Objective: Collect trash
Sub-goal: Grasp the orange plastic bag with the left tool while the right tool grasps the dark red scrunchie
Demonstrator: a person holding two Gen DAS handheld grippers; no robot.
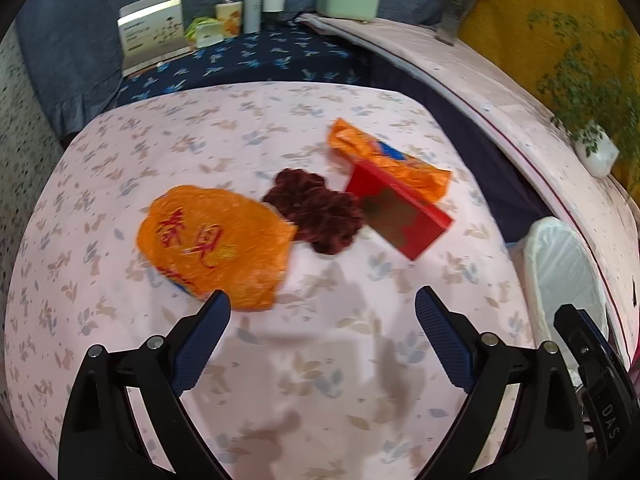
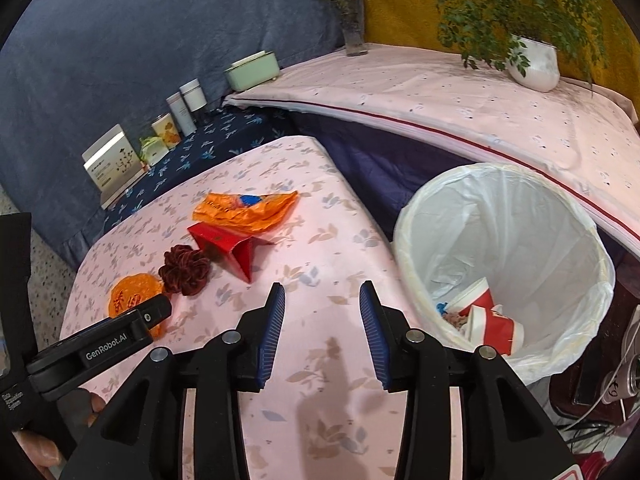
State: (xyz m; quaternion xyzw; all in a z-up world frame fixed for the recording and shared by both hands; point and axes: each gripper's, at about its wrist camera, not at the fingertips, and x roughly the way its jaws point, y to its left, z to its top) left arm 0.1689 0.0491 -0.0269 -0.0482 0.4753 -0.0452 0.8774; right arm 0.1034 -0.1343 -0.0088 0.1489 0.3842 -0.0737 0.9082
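Note:
On the pink floral table [image 1: 120,200] lie an orange wrapper with red characters [image 1: 216,240], a dark red crinkled paper liner [image 1: 316,212], a folded red card box [image 1: 400,208] and a second orange wrapper [image 1: 392,160] behind it. My left gripper [image 1: 322,304] is open and empty, just short of the near orange wrapper. My right gripper [image 2: 322,296] is open and empty over the table's right part, with the wrapper [image 2: 132,296], liner [image 2: 184,268], red box [image 2: 232,244] and far wrapper [image 2: 244,208] to its left. The white-lined trash bin [image 2: 500,208] stands right of the table and holds red-white paper cups [image 2: 492,320].
A dark blue floral surface [image 1: 260,56] behind the table carries a card stand [image 1: 154,26], tins and canisters [image 1: 264,0] and a green box [image 1: 348,2]. A pink-clothed table [image 2: 460,96] at the right holds a flower vase [image 2: 354,28] and a potted plant [image 2: 534,62].

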